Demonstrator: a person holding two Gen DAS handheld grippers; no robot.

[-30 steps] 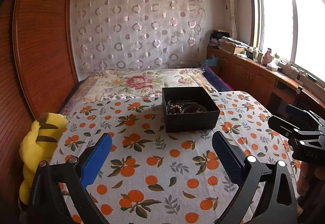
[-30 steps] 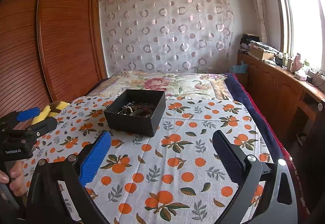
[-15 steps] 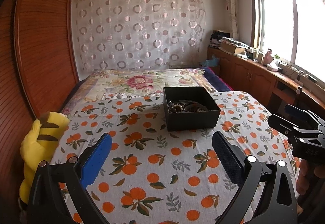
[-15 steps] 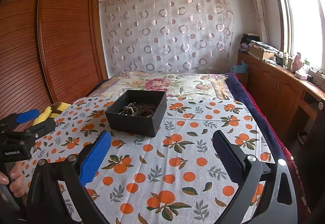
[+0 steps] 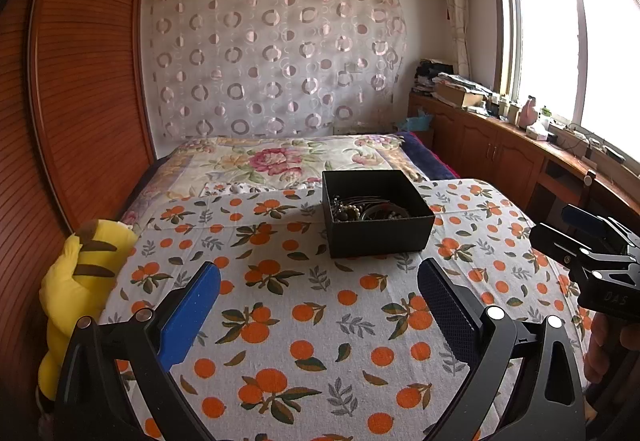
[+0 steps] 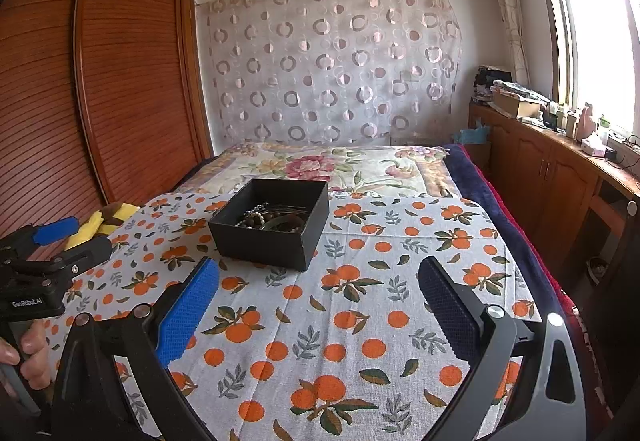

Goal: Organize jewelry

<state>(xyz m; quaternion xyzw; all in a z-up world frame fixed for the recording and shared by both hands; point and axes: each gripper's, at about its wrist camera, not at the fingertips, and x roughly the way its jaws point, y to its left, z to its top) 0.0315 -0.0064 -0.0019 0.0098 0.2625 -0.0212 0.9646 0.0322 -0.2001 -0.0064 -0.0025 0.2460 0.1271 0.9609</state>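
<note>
Both the left gripper point(image 5: 318, 283) and right gripper point(image 6: 318, 281) are held wide open over the bed point(image 5: 280, 321), nothing gripped; a yellow plush point(image 5: 80, 281) is parked at the bed's left edge, well apart from the black jewelry box point(image 5: 378, 229).

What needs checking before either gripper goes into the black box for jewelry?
1. Left gripper open, nothing held: ok.
2. Right gripper open, nothing held: ok.
3. Black box uncovered, upright on the orange-print cloth: ok.
4. Jewelry inside the box, tangled; single pieces separable: cannot tell.
5. Path from both grippers to the box free of objects: ok.
6. Sorting destination for pieces visible: not ok, none seen.
</note>
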